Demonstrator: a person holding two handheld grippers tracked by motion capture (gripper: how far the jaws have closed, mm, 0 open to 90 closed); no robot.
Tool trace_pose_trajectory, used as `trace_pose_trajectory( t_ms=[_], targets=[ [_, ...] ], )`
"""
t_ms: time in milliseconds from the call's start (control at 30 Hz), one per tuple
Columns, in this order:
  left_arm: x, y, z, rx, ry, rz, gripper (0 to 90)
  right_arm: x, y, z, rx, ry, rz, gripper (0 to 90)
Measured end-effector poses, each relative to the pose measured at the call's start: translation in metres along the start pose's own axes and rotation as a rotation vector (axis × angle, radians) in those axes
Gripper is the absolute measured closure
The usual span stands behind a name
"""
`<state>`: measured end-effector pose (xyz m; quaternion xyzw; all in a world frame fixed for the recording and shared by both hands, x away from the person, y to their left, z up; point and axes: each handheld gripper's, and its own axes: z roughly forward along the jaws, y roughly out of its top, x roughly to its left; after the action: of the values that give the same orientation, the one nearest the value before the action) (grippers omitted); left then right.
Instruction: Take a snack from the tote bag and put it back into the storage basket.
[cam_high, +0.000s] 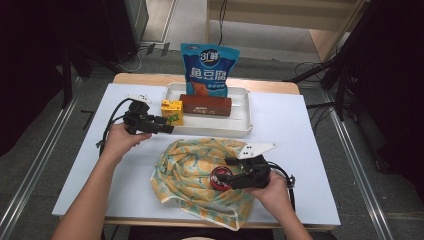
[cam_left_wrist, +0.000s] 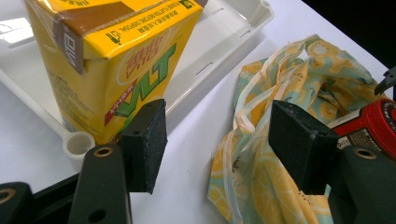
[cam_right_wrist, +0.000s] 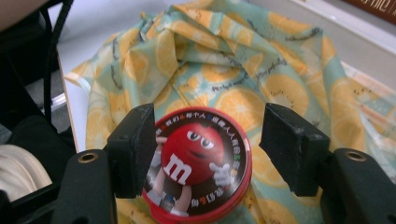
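White table (cam_high: 290, 130): tray (cam_high: 240, 127), lemon-print cloth bag (cam_high: 190, 165).

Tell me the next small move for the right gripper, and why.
Probably close the right gripper on the red round tin. Its jaws are open with the tin between them, one pad near the tin's edge and the other apart from it, the tin resting on the lemon-print bag.

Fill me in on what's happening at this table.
A person holds a gripper in each hand over a white table. The right gripper has its fingers open around a round red candy tin lying on a lemon-print cloth bag. The left gripper, also open, hovers beside a yellow drink carton at the white tray, which also holds a brown bar and a blue snack pouch.
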<state>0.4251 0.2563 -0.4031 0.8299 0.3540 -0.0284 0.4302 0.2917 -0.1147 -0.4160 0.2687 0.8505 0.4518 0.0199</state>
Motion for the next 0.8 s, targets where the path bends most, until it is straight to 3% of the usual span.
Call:
trace_pose_trajectory(
  t_ms=[233,367,667,800],
  targets=[
    [0.001,0.0,0.001,0.0,-0.003,0.001,38.1,0.003,-0.004,0.002,0.002,0.012,0.012,33.2],
    [0.002,0.0,-0.001,-0.011,-0.015,0.004,38.1,0.006,-0.007,0.004,0.012,-0.011,0.006,31.9],
    [0.003,0.0,-0.001,-0.011,-0.019,0.002,38.2,0.005,-0.013,0.009,-0.017,0.015,0.019,27.4],
    [0.004,0.0,-0.001,-0.01,-0.016,0.003,38.2,0.006,-0.016,0.011,-0.016,0.025,-0.004,25.1]
  ],
)
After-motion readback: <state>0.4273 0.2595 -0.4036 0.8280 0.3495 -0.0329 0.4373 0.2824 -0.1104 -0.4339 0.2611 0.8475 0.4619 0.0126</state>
